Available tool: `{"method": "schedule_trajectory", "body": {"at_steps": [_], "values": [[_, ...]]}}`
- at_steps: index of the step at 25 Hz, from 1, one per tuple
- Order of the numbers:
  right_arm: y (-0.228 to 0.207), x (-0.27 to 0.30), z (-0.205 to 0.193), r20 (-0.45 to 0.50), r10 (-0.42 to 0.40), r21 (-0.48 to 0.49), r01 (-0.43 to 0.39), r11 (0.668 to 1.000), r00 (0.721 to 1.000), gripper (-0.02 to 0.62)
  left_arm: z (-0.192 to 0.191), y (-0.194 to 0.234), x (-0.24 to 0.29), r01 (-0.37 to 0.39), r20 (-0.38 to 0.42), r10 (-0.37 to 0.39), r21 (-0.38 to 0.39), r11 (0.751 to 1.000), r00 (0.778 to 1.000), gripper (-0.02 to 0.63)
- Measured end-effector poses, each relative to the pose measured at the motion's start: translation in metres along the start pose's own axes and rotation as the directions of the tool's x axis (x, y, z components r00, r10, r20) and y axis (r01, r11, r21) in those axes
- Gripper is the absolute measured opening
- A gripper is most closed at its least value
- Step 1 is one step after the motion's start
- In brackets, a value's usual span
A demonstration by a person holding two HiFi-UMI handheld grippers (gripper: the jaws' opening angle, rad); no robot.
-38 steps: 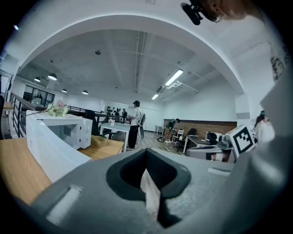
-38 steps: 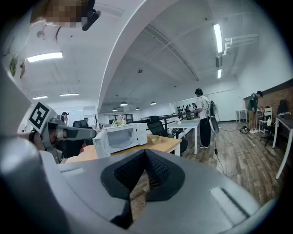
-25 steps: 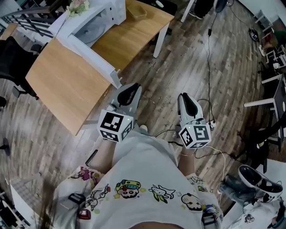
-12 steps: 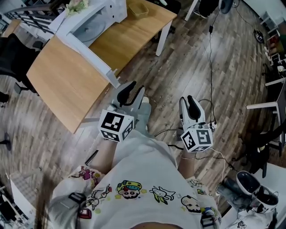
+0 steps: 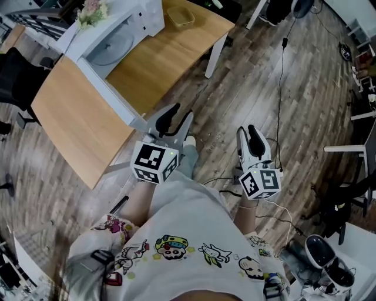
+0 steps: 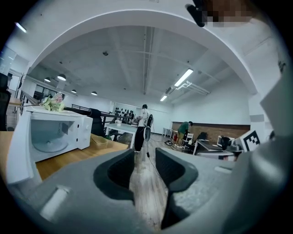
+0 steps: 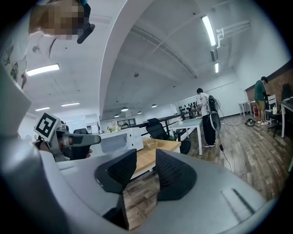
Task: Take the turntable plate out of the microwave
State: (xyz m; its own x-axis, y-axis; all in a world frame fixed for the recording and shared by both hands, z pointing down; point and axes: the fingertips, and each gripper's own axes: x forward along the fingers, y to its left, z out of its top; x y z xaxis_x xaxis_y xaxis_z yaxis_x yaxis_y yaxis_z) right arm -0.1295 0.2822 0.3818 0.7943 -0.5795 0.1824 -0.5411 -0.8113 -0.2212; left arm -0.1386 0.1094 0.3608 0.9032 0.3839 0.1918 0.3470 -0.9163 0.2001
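The white microwave (image 5: 126,23) stands on the wooden table (image 5: 76,123) with its door (image 5: 108,85) swung wide open. The glass turntable plate (image 5: 110,46) lies inside the cavity, and it also shows in the left gripper view as the plate (image 6: 51,145). My left gripper (image 5: 176,117) hovers over the floor just off the door's outer end. Its jaws have just been opening and nothing is between them (image 6: 144,160). My right gripper (image 5: 249,135) hangs farther right over the floor. Its jaws have also just been opening on nothing (image 7: 142,167).
A small woven basket (image 5: 180,16) sits on the table right of the microwave, and flowers (image 5: 91,12) stand on top of it. A black chair (image 5: 17,76) is at the left. Cables (image 5: 276,64) run across the wood floor. People stand far off by a white table (image 6: 121,129).
Both grippers' jaws have gone from nearly shut to apart. Both grippers have moved forward toward the table, and the left one now sits close to the end of the open door.
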Motion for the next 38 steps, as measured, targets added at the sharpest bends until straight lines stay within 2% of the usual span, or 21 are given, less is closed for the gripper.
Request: {"method": "schedule_trajectory", "body": {"at_steps": [6,11,19,26,30,34,36,38], "values": [[-0.037,0.050,0.032,0.011,0.005,0.003,-0.005,1.000,1.000,0.124,0.029,0.019,0.066,0.005,0.019,-0.004,-0.006,1.000,1.000,0.138],[-0.058,0.094,0.052,0.013,0.027,0.005,-0.027,1.000,1.000,0.124,0.052,0.043,0.103,-0.020,0.040,0.020,-0.003,1.000,0.999,0.140],[-0.054,0.164,0.056,-0.012,0.137,0.015,-0.137,0.991,0.991,0.124,0.067,0.086,0.132,-0.098,0.068,0.099,-0.022,0.995,0.993,0.140],[-0.032,0.208,0.054,-0.055,0.255,0.017,-0.255,0.967,0.965,0.124,0.070,0.114,0.125,-0.193,0.078,0.196,-0.046,0.980,0.978,0.140],[-0.012,0.245,0.052,-0.097,0.351,0.006,-0.352,0.936,0.931,0.130,0.071,0.138,0.118,-0.276,0.087,0.282,-0.074,0.958,0.956,0.140],[0.008,0.287,0.057,-0.130,0.458,-0.013,-0.463,0.886,0.879,0.132,0.070,0.165,0.114,-0.372,0.095,0.383,-0.116,0.921,0.919,0.140],[0.021,0.310,0.058,-0.149,0.515,-0.020,-0.523,0.852,0.844,0.133,0.072,0.181,0.113,-0.422,0.102,0.437,-0.136,0.896,0.894,0.139],[0.036,0.336,0.059,-0.176,0.583,-0.024,-0.595,0.803,0.793,0.133,0.075,0.200,0.113,-0.486,0.112,0.505,-0.160,0.859,0.856,0.139]]}}
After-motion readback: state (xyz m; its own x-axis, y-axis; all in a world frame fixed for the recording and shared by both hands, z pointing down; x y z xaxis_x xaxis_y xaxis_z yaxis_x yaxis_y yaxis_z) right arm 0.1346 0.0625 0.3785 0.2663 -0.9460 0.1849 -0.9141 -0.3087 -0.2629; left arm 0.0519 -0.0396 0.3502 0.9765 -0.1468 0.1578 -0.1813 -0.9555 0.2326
